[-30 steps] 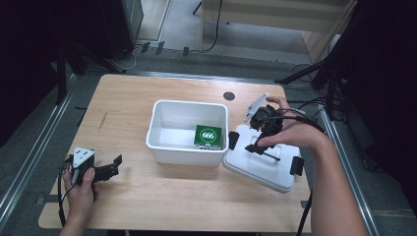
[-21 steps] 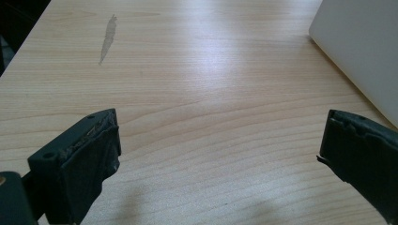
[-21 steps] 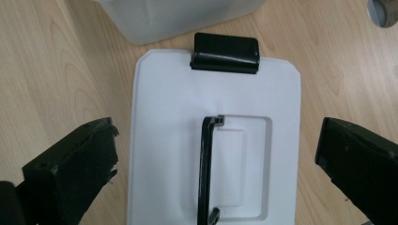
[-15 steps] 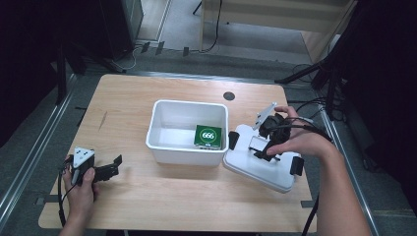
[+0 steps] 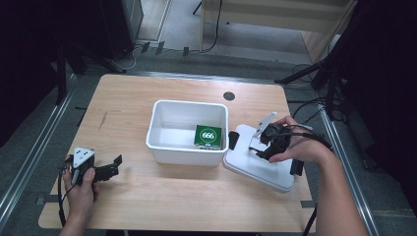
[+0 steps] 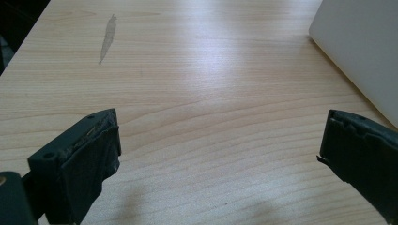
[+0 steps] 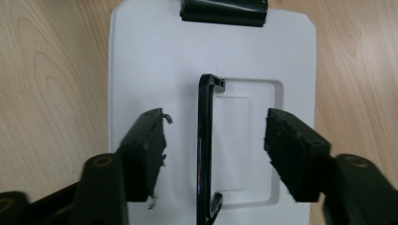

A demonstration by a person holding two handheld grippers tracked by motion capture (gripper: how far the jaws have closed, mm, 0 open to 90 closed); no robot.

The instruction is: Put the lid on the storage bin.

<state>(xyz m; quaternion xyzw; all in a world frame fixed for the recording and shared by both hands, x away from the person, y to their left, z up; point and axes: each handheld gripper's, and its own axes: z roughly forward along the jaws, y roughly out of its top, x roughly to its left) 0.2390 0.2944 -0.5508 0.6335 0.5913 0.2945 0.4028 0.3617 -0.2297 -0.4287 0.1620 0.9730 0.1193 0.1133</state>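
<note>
Our right gripper [image 5: 253, 145] has come down over the white lid [image 5: 258, 164] since a second ago, when it hung higher above it, and its fingers [image 7: 145, 150] have just been closing from full width to about half. In the right gripper view the lid's black handle [image 7: 205, 145] stands upright between the two fingers, with a clear gap on each side, so nothing is held yet. We judge this as the final approach to a grasp on the handle, so that the lid can be lifted onto the box.

The lid lies near the right edge of the tabletop [image 5: 147, 196], just beside the white box [image 5: 187, 132] at the middle, with a black latch [image 7: 224, 10] at its far end. Our left gripper [image 5: 101, 172] rests near the front left corner, fingers [image 6: 84, 159] wide open over bare wood, holding nothing.

Inside the box, a green packet [image 5: 209, 135] bears "666" in a white circle; its smaller print is too small to read.
</note>
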